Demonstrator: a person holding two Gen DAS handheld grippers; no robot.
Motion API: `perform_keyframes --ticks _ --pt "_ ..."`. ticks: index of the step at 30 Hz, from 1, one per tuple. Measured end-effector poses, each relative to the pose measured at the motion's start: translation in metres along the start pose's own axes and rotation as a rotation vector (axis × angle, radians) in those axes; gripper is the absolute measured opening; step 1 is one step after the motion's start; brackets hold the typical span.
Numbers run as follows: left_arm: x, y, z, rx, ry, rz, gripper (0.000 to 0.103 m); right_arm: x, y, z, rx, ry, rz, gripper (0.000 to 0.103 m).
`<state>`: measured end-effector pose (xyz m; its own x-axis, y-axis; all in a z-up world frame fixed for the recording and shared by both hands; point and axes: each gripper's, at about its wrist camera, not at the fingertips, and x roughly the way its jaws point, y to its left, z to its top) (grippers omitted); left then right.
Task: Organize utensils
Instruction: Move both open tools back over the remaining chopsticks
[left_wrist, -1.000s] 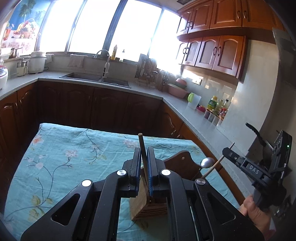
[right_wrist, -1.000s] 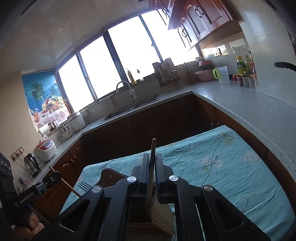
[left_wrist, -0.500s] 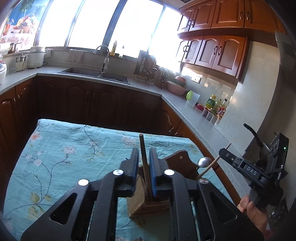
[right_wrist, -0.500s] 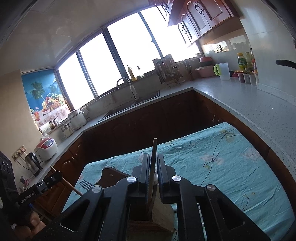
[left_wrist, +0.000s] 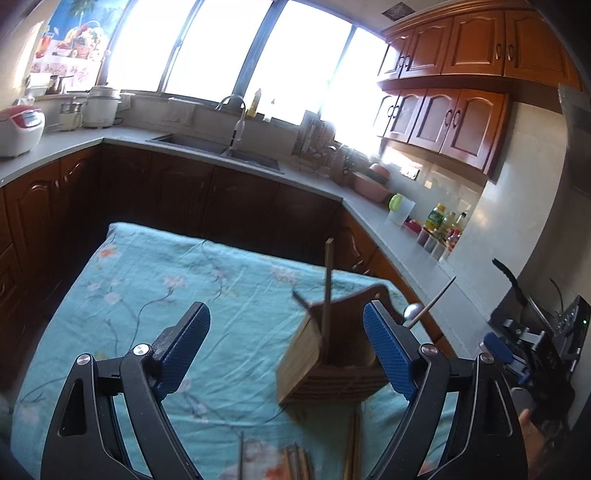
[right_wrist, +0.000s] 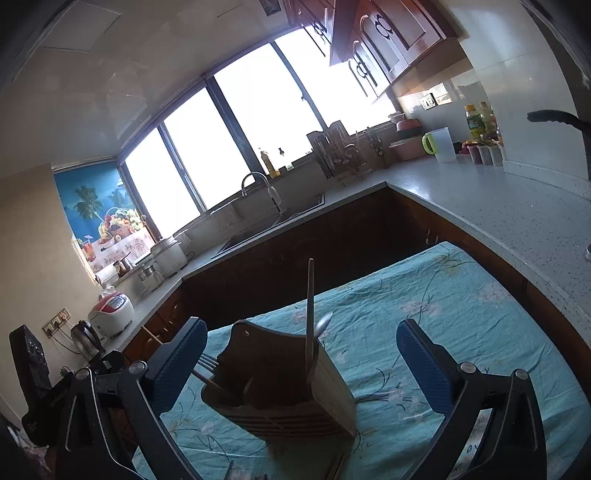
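Left wrist view: the left gripper (left_wrist: 284, 345) stands with jaws wide, having just been opening; nothing is pressed between the blue pads (left_wrist: 388, 354). The wooden utensil holder (left_wrist: 328, 363) sits on the teal flowered cloth (left_wrist: 155, 280), lower centre-right of the frame, close against the right-hand pad. One chopstick (left_wrist: 328, 280) stands upright in it; a spoon (left_wrist: 424, 312) leans out toward the right. More chopsticks (left_wrist: 351, 446) lie loose on the cloth at the bottom edge. The other gripper is only partly visible at the far right.

Right wrist view: the right gripper (right_wrist: 301, 363) is also spread wide, its jaws just opened and empty. The holder (right_wrist: 280, 387) stands lower centre, between the pads but apart from them. A chopstick (right_wrist: 309, 306) stands upright in it, and a fork (right_wrist: 207, 363) pokes out on its left.

Risk: the holder looks light and top-heavy. A pad brushing it on withdrawal would probably tip it or shift it. The loose chopsticks are thin and lie flat, so a grip could slip or snag the cloth.
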<state>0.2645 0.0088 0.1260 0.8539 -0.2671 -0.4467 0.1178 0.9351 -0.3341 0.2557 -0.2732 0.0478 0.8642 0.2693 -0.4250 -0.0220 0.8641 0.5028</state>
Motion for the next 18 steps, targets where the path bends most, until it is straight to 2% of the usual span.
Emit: perform_keyframes --ticks 6,12,18 --pt "-0.018 0.022 -0.037 -0.039 0.063 0.032 0.087 -0.024 -0.012 -0.029 0.024 0.041 -0.028 0.103" --pt "-0.032 0.045 -0.079 -0.100 0.141 0.068 0.087 -0.036 -0.022 -0.068 0.042 0.133 -0.047 0.103" --pt "-0.043 0.058 -0.116 -0.104 0.200 0.111 0.087 -0.043 -0.027 -0.104 0.054 0.207 -0.057 0.103"
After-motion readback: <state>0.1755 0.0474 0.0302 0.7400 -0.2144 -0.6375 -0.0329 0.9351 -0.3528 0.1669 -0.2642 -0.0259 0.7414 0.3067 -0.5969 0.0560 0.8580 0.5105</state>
